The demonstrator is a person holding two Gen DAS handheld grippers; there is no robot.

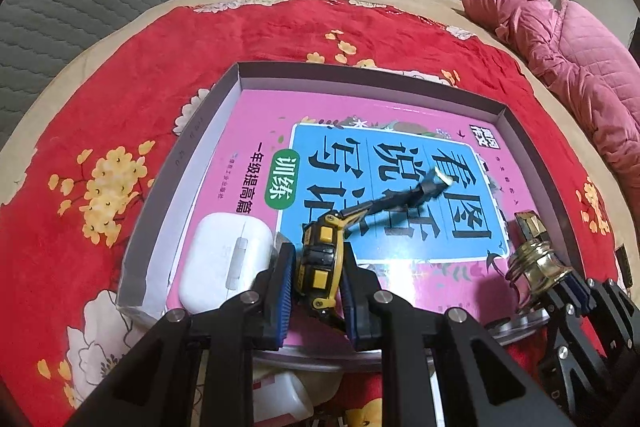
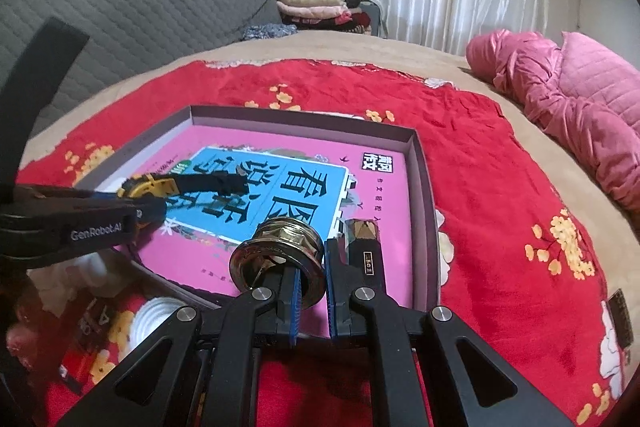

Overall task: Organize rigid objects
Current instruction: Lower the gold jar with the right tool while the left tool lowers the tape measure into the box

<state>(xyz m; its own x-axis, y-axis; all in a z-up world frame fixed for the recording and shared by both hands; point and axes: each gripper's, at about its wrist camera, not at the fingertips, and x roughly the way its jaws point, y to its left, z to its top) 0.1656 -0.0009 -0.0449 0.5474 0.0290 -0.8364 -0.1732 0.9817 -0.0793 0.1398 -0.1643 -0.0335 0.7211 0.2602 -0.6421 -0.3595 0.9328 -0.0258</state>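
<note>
The left gripper (image 1: 316,279) is clamped on a yellow toy excavator (image 1: 320,259), its blue pads pressing the cab from both sides while the black boom sticks out over the pink book (image 1: 256,131). The right gripper (image 2: 312,291) is closed on a brass ring fitting (image 2: 280,251), held by its rim just above the near edge of the same book.

The shallow grey box (image 1: 188,131) sits on the red floral blanket (image 1: 120,67), and the book lies flat inside it, covering most of the floor. 2 things already rest in the box: a white earbud case (image 1: 228,259) at its near-left corner and a dark gold-tipped lighter (image 2: 364,239) against its right wall. So, as I judge it, the book and these 2 items are done, and the 2 held pieces are next, both hovering over the box but not yet set down.

Outside the box, near the lower edge of the left wrist view, a white plastic bottle (image 1: 280,399) lies partly hidden; it probably has to go in too. Free floor space is tight, so the remaining pieces will likely go on top of the book.
</note>
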